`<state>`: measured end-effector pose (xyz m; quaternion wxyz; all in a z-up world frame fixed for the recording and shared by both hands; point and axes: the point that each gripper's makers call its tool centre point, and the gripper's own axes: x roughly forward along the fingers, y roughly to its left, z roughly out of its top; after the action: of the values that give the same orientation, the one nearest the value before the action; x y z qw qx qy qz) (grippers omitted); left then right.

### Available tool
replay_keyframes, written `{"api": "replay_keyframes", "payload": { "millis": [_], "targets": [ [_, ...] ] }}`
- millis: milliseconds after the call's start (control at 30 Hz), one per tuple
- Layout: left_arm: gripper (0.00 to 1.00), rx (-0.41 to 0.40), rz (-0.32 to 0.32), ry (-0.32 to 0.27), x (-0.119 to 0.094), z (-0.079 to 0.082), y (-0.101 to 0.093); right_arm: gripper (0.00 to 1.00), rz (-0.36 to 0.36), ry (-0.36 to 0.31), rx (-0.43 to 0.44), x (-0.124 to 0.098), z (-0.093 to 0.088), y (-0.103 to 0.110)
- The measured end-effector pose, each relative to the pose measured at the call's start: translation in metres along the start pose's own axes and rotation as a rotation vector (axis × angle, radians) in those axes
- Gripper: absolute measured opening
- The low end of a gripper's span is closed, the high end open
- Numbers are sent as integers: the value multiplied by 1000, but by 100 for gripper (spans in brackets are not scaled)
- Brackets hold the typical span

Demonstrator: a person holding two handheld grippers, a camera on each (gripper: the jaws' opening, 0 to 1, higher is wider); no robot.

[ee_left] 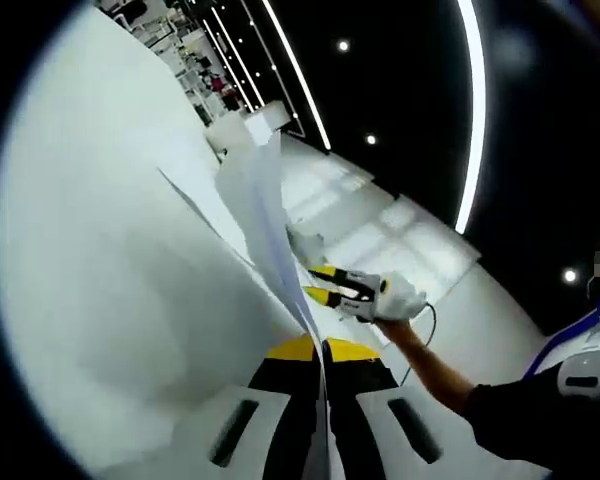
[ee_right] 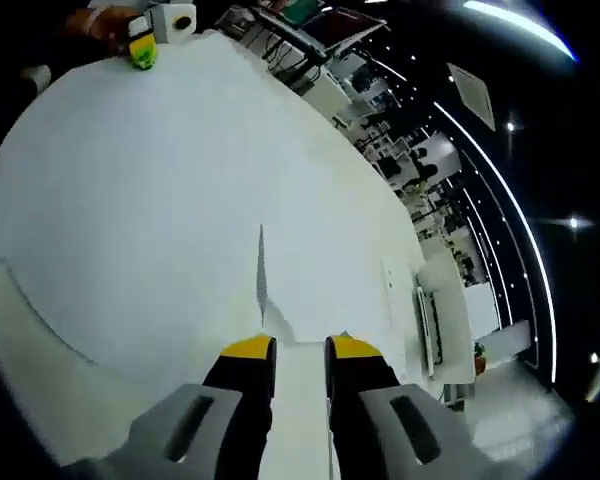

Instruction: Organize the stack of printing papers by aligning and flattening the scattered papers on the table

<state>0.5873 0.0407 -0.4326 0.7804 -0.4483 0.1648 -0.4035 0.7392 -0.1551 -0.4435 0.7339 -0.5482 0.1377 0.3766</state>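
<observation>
The white printing papers (ee_left: 270, 215) stand on edge and run edge-on from between my left gripper's (ee_left: 325, 350) yellow-tipped jaws toward the far side. That gripper is shut on their near edge. My right gripper (ee_left: 322, 283), held by a white-gloved hand (ee_left: 398, 296), comes in from the right with its yellow tips at the papers' side. In the right gripper view, the right gripper (ee_right: 301, 350) has its jaws apart, and a thin paper edge (ee_right: 261, 270) rises just ahead of them. The left gripper (ee_right: 145, 48) is small at the far top left.
A wide white table (ee_right: 130, 190) lies under both grippers. A white box (ee_left: 250, 125) stands at its far end. The person's dark sleeve (ee_left: 520, 415) reaches in from the lower right. Behind are a dark ceiling with light strips and desks.
</observation>
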Motion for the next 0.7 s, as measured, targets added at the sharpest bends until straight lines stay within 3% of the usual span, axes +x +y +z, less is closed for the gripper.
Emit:
{"api": "replay_keyframes", "payload": {
  "millis": [100,233,367,700],
  "targets": [
    [6,-3,-4,-3,0,0,-1,16,-1,16,-13,8,-14,-3],
    [6,-5,-10,-6,0,0,-2,17,-13,31,74,8,-19,-2],
    [6,-6,-12,-5,0,2,0,18,-20,17,84,10,0,4],
    [6,-5,-17,-10,0,0,-4,18,-34,18,76,28,24,10]
  ]
}}
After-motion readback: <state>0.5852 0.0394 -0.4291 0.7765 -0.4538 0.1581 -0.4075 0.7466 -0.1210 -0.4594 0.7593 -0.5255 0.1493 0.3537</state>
